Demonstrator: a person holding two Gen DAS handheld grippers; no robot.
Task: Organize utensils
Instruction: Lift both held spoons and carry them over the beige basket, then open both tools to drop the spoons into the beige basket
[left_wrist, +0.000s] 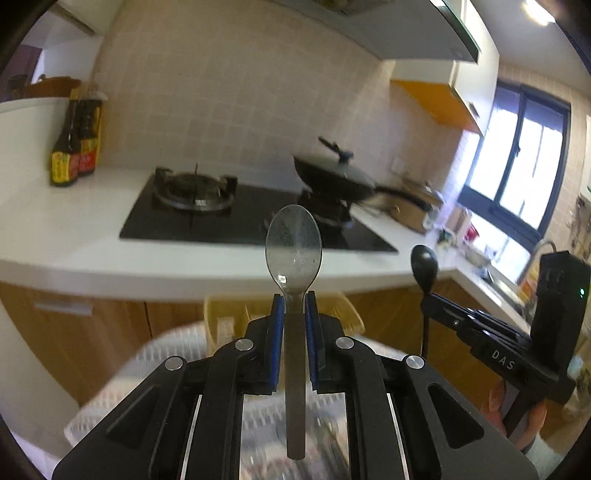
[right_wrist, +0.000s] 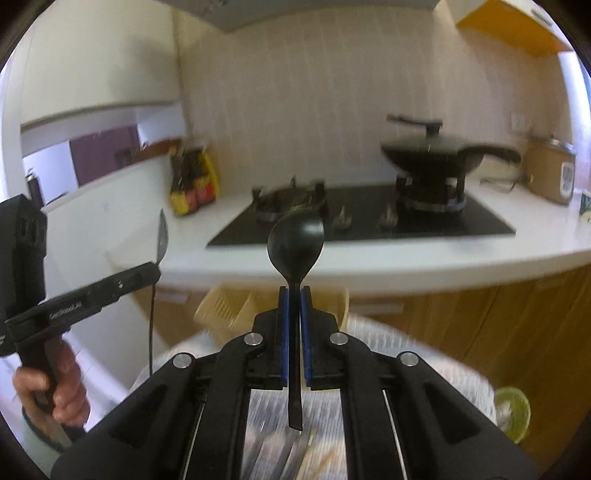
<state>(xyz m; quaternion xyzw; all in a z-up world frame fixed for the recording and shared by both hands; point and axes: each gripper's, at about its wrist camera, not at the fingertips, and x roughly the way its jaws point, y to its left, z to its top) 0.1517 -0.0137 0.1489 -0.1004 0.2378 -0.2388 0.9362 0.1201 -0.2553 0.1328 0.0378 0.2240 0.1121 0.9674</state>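
On the far left of the white bench (left_wrist: 74, 221) stand two dark sauce bottles (left_wrist: 75, 144) beside the black gas hob (left_wrist: 229, 218) – a lidded wok (left_wrist: 334, 173) sits on its right burner. The left gripper (left_wrist: 294, 306) is clamped on the neck of a steel spoon (left_wrist: 293, 251), bowl upright, handle hanging between the arms. To its right the right gripper (right_wrist: 294, 299) pinches a black spoon (right_wrist: 295, 243) the same way – both held above a blurred yellow basket (right_wrist: 225, 310) and a white cloth (right_wrist: 424, 362).
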